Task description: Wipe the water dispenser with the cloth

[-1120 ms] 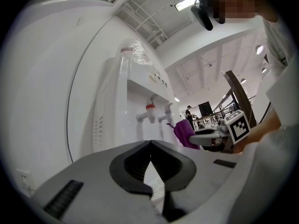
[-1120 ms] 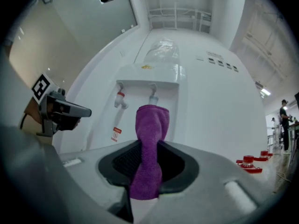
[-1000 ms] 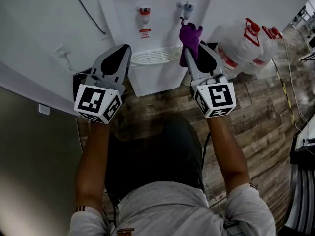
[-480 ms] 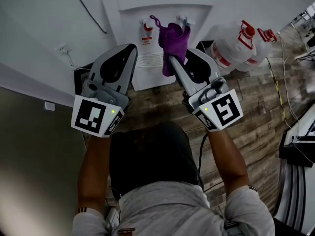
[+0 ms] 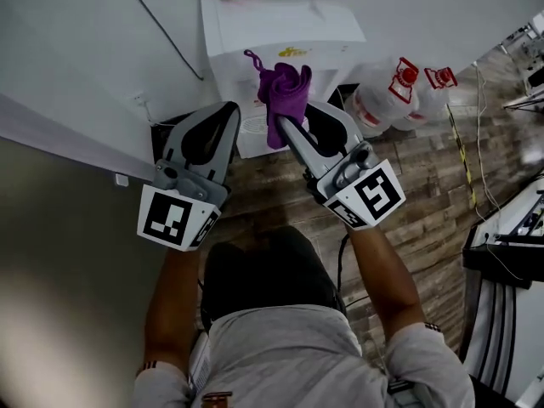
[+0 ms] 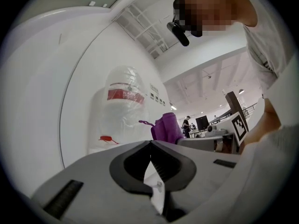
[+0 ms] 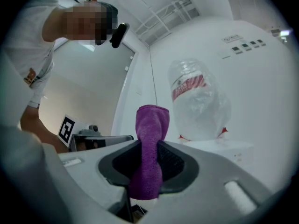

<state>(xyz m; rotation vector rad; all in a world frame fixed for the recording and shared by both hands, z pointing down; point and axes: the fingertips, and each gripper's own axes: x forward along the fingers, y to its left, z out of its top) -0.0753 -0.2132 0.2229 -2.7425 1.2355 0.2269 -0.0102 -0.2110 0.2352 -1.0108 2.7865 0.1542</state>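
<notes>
Right tool (image 5: pixel 283 124): pinching the purple cloth (image 5: pixel 286 90)
Left tool (image 5: pixel 229 109): jaws pressed together, empty
Room: wood-plank floor (image 5: pixel 425 185), white wall (image 5: pixel 85 49)
Cloth: before the white water dispenser (image 5: pixel 255 32); long axis follows the jaws, free end past the tips

Purple cloth (image 5: pixel 285 92), white water dispenser (image 5: pixel 255 24). Grey left tongs (image 6: pixel 150 146) and right tongs (image 7: pixel 149 146), black-and-white checked marker cubes (image 5: pixel 178 218). Brown wood-grain floor (image 5: pixel 425 185), clear bottle (image 7: pixel 198 104) labelled red.
</notes>
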